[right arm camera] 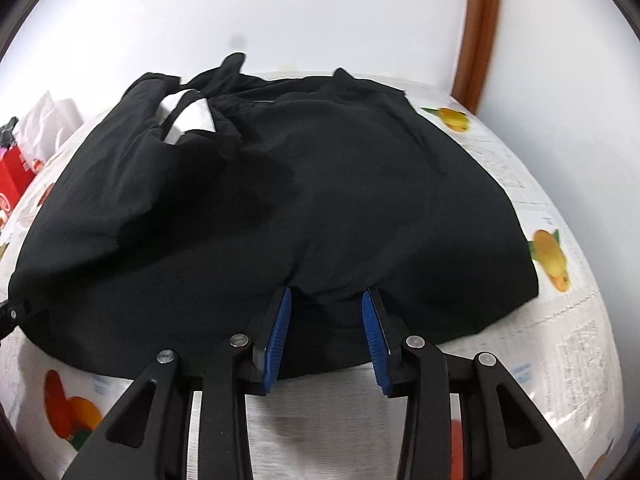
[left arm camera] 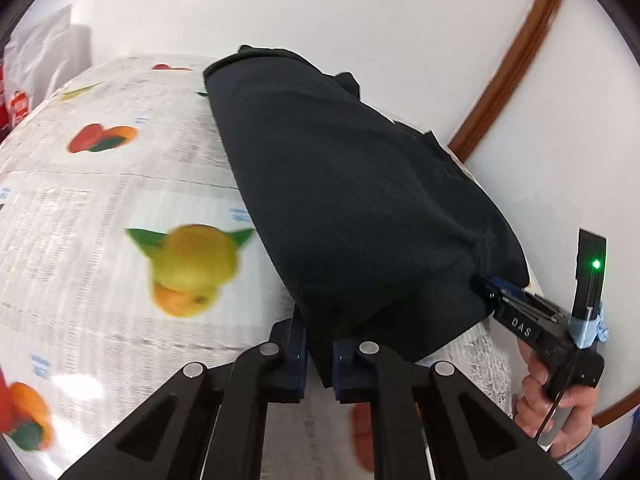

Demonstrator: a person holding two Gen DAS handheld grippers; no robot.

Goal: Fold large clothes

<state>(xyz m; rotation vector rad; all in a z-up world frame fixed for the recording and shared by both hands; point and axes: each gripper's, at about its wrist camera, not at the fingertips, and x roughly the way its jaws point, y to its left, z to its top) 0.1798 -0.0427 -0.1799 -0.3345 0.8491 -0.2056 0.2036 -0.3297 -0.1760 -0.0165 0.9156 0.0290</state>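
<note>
A large black garment (left arm camera: 352, 184) lies on the table, partly folded, and fills the middle of the right wrist view (right arm camera: 280, 208). My left gripper (left arm camera: 318, 354) is shut on the garment's near corner, with the cloth pinched between its blue pads. My right gripper (right arm camera: 326, 300) is open, its blue pads (right arm camera: 280, 328) spread at the garment's near hem with cloth lying between them. In the left wrist view the right gripper (left arm camera: 486, 286) touches the hem at the right, held by a hand (left arm camera: 556, 404).
The table wears a white cloth printed with text and fruit (left arm camera: 120, 208). A white wall stands behind, with a brown wooden trim (left arm camera: 504, 68) at the right. White bags and a red box (right arm camera: 16, 172) sit at the table's far left.
</note>
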